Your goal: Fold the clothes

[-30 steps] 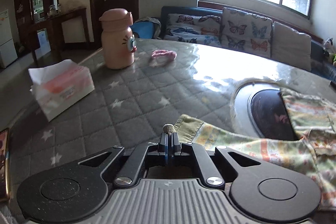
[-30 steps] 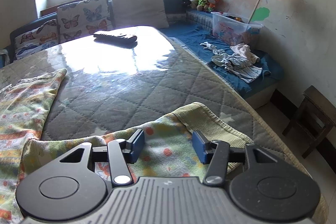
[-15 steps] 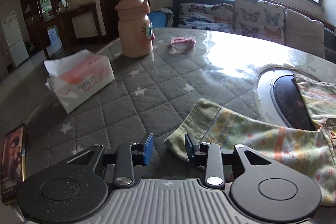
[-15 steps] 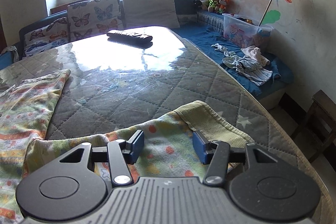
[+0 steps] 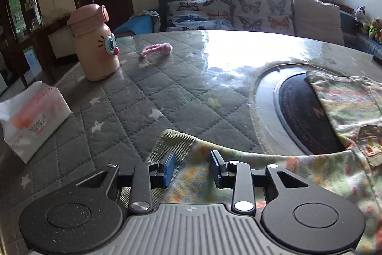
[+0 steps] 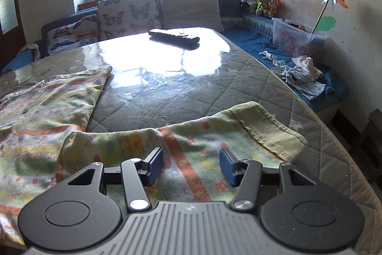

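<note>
A child's flowery yellow-green garment point(image 5: 310, 169) lies spread on the quilted table point(image 5: 148, 97). Its left sleeve with a ribbed cuff point(image 5: 172, 142) lies flat under my left gripper point(image 5: 192, 167), which is open, its blue pads either side of the sleeve. In the right wrist view the other sleeve point(image 6: 191, 147) with its ribbed cuff point(image 6: 267, 128) lies under my right gripper point(image 6: 191, 165), also open and empty. The garment's body point(image 6: 43, 106) stretches to the left.
A pink pig-shaped bottle point(image 5: 95, 42), a tissue pack point(image 5: 31, 116) and a pink hair tie point(image 5: 156, 49) sit at the table's left. A round dark hotplate point(image 5: 303, 109) is set in the table. A remote point(image 6: 174, 36) lies at the far end. Sofas line the walls.
My left gripper has opened, letting go of the sleeve cuff, and moved forward over the sleeve. My right gripper stayed open and shifted a little along the other sleeve.
</note>
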`<action>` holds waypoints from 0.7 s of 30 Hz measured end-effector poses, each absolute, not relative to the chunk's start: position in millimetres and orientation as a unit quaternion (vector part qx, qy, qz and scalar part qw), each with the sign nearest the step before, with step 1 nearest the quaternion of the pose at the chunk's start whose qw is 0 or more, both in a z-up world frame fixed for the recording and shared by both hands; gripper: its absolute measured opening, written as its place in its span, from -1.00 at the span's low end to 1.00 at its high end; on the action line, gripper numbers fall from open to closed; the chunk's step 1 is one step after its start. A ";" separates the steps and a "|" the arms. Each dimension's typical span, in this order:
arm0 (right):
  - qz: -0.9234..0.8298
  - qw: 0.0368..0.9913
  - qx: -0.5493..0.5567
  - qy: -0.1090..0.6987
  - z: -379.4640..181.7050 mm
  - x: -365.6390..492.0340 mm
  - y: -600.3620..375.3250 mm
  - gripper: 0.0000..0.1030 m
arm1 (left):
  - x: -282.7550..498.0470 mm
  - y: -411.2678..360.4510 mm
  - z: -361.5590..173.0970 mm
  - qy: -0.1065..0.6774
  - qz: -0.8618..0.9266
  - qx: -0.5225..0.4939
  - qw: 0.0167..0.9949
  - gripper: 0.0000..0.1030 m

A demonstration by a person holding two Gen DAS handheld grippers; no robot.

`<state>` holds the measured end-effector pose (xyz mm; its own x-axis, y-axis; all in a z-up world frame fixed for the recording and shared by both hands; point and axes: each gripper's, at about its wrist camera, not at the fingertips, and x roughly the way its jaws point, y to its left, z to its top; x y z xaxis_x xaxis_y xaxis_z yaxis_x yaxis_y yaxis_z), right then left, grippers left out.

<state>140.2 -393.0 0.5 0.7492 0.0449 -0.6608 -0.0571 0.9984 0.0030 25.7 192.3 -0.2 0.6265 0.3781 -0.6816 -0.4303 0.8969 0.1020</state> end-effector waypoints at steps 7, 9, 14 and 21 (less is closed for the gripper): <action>0.027 0.935 -0.013 0.354 4.9 134.7 -389.9 0.07 | 29.6 202.6 0.3 0.371 0.250 -0.018 0.894 -0.30; 0.034 0.935 -0.018 0.352 8.2 130.7 -386.6 0.07 | 28.3 198.5 3.7 0.374 0.248 -0.020 0.893 -0.31; 0.075 0.937 -0.023 0.341 21.8 117.2 -367.7 0.09 | 20.2 162.3 20.2 0.359 0.187 -0.017 0.914 -0.31; 0.157 0.930 -0.041 0.329 32.9 99.0 -323.2 0.17 | 32.3 98.5 21.1 0.356 0.077 -0.003 0.931 -0.31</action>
<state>99.0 -323.2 32.9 0.7344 0.2654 -0.6247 -0.3199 0.9471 0.0262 32.3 98.5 21.1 0.7348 0.1410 -0.6635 -0.1456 0.9881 0.0488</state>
